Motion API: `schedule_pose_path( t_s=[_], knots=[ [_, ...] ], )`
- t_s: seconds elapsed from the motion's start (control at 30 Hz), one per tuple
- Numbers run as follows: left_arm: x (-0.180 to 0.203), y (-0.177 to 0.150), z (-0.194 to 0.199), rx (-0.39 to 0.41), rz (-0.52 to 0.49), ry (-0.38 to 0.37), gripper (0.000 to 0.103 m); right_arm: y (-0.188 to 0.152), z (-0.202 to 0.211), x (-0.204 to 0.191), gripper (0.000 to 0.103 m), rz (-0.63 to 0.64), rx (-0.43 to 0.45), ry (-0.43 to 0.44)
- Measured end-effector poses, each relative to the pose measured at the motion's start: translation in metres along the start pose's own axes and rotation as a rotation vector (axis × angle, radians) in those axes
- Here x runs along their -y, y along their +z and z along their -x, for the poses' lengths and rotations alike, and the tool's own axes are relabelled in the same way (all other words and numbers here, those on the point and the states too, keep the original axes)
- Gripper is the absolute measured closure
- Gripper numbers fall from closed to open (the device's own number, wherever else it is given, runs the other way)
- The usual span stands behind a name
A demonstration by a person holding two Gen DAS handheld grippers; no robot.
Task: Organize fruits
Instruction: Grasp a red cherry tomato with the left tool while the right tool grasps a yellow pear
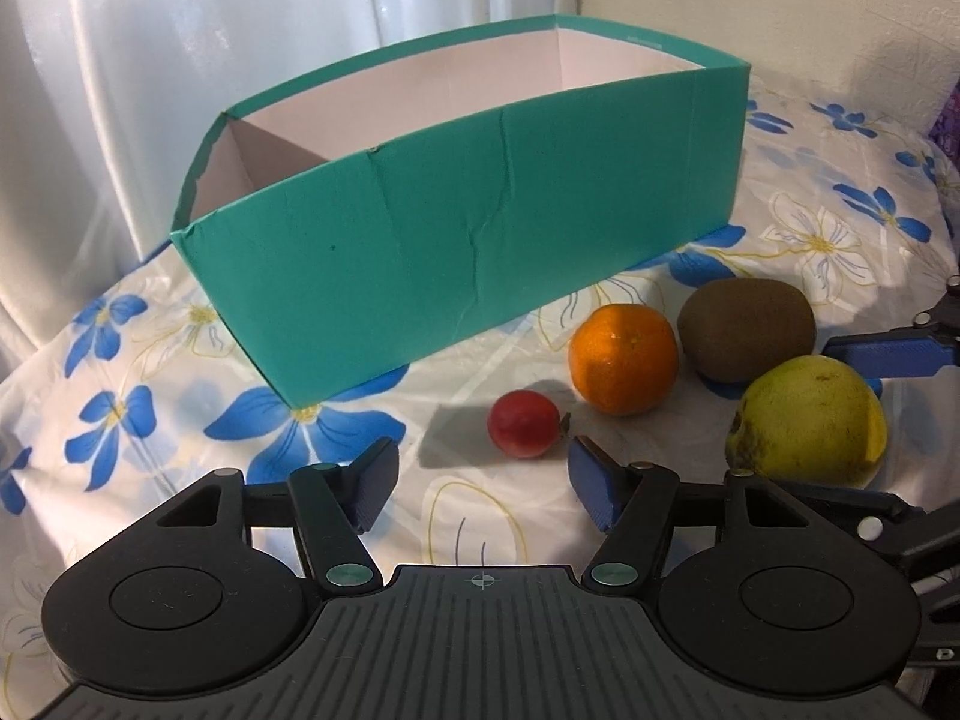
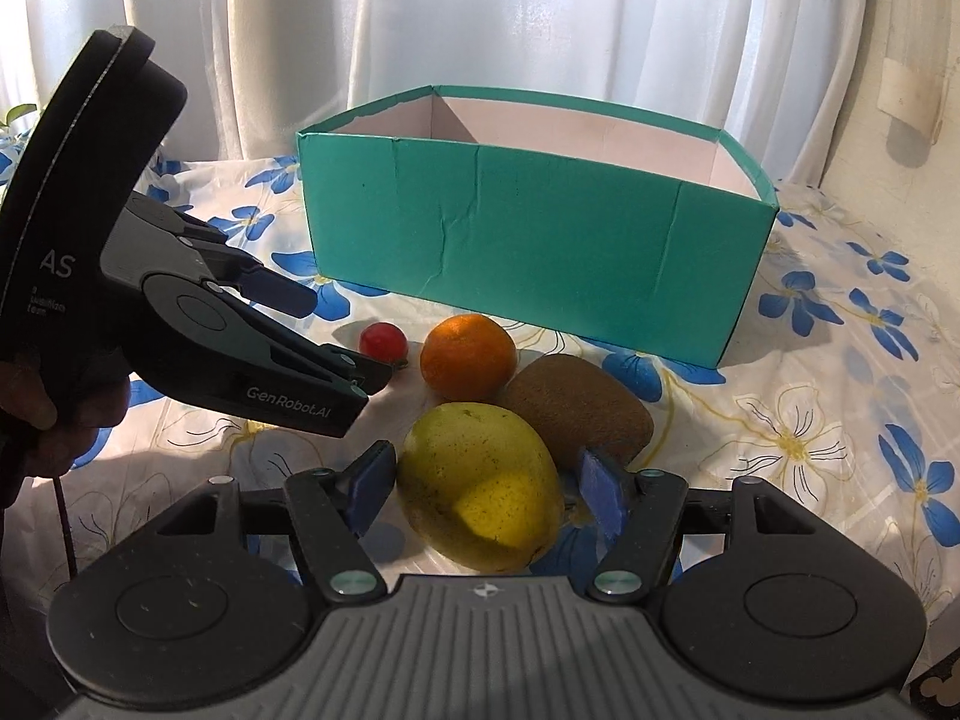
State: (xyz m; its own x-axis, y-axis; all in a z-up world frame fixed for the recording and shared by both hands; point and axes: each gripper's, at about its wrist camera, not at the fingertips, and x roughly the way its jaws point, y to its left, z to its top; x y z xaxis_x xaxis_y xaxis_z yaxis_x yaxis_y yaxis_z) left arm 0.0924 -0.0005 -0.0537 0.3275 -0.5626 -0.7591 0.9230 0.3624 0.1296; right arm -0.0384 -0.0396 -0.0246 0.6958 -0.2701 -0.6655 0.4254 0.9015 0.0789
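A teal box (image 1: pixel 480 240) with a pale inside stands open on the flowered cloth; it also shows in the right wrist view (image 2: pixel 528 252). In front of it lie a small red fruit (image 1: pixel 523 423) (image 2: pixel 381 341), an orange (image 1: pixel 624 359) (image 2: pixel 468 354), a kiwi (image 1: pixel 747 329) (image 2: pixel 579 414) and a yellow-green pear (image 1: pixel 807 420) (image 2: pixel 480 489). My left gripper (image 1: pixel 483 483) (image 2: pixel 336 330) is open, just short of the red fruit. My right gripper (image 2: pixel 483 492) is open with its fingers on either side of the pear, not closed on it.
The table carries a white cloth with blue flowers (image 1: pixel 120 408) (image 2: pixel 840 420). White curtains (image 1: pixel 180 60) (image 2: pixel 480 18) hang behind the box. The right gripper's blue finger (image 1: pixel 882 354) shows behind the pear in the left wrist view.
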Motion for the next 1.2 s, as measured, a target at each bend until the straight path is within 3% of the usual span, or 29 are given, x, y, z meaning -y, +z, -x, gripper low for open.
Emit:
schedule_pose_path(
  t_s=[0.1, 0.43, 1.2],
  knots=[
    [-0.004, -0.003, 0.002, 0.016, 0.007, -0.048, 0.035, -0.001, -0.006, 0.004, 0.043, -0.019, -0.035, 0.000],
    [-0.006, -0.001, -0.007, 0.018, 0.015, -0.128, 0.037, 0.000, -0.012, 0.005, 0.044, -0.028, -0.043, -0.011],
    [-0.007, 0.001, -0.015, 0.019, 0.031, -0.170, 0.049, 0.002, -0.016, 0.010, 0.044, -0.059, -0.043, -0.064]
  ],
)
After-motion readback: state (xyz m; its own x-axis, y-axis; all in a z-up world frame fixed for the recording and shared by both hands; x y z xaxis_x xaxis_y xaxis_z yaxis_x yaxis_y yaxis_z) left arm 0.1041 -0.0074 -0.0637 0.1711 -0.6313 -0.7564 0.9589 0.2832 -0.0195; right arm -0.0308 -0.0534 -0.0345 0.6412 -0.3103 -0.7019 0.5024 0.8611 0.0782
